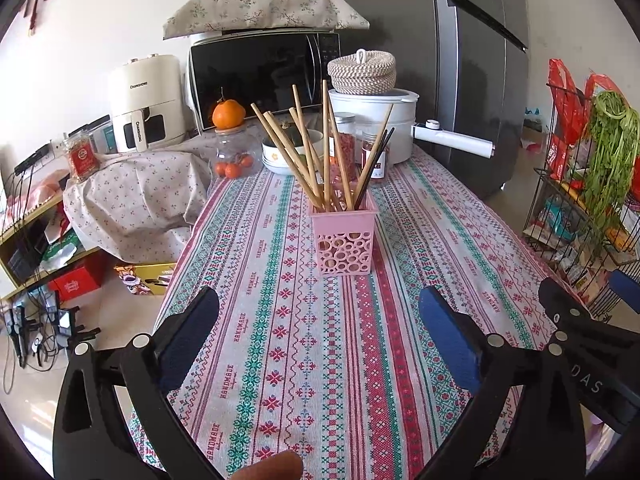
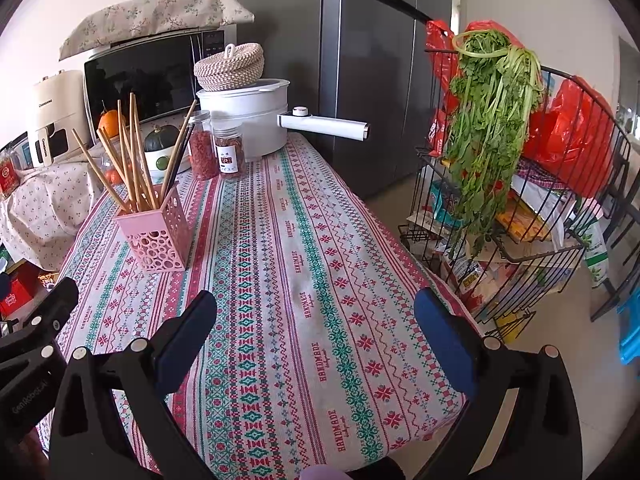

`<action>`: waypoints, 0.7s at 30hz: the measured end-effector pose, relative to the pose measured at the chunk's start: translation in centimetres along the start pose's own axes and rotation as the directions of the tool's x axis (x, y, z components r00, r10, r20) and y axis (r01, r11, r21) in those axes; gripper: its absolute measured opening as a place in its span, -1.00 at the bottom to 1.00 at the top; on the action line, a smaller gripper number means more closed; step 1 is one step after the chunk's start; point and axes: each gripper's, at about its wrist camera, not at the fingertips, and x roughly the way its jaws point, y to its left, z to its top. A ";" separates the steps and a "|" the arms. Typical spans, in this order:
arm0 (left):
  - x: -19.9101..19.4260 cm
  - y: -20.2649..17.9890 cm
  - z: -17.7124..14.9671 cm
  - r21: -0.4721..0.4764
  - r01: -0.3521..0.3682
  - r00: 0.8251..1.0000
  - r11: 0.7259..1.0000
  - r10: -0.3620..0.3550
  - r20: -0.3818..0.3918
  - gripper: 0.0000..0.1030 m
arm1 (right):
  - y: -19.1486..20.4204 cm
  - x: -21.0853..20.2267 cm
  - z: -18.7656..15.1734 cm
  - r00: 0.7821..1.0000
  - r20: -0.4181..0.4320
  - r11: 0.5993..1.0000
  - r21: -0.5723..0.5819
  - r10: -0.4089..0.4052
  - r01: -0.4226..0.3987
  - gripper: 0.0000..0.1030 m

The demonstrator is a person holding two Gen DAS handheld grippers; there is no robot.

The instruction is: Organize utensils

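A pink perforated utensil holder [image 1: 345, 240] stands upright on the patterned tablecloth [image 1: 280, 320], filled with several wooden chopsticks [image 1: 304, 148] and a dark pair [image 1: 374, 164]. It also shows in the right wrist view [image 2: 158, 232] with its chopsticks [image 2: 132, 152]. My left gripper [image 1: 320, 312] is open and empty, hovering over the cloth just in front of the holder. My right gripper [image 2: 316, 312] is open and empty over the cloth, to the right of the holder. The right gripper's edge shows in the left wrist view [image 1: 560, 308].
Behind the holder stand two jars of red contents [image 1: 344, 148], a bowl stack [image 1: 292, 152], a white pot [image 1: 384, 120] with a long handle and a woven basket on top, a microwave [image 1: 260, 76] and an air fryer [image 1: 146, 100]. A wire rack with greens [image 2: 500, 160] stands off the table's right edge.
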 end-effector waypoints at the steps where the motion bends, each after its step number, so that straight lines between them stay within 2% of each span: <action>1: 0.0 0.0 0.0 0.001 0.000 1.000 1.000 0.000 -0.002 0.86 | 0.0 -0.1 0.0 1.000 0.003 1.000 -0.001 0.000 0.000 0.87; 21: 0.6 0.5 -0.2 -0.020 -0.010 0.999 1.000 0.010 -0.035 0.86 | 0.1 -0.1 0.0 1.000 0.008 1.000 -0.009 -0.002 0.002 0.87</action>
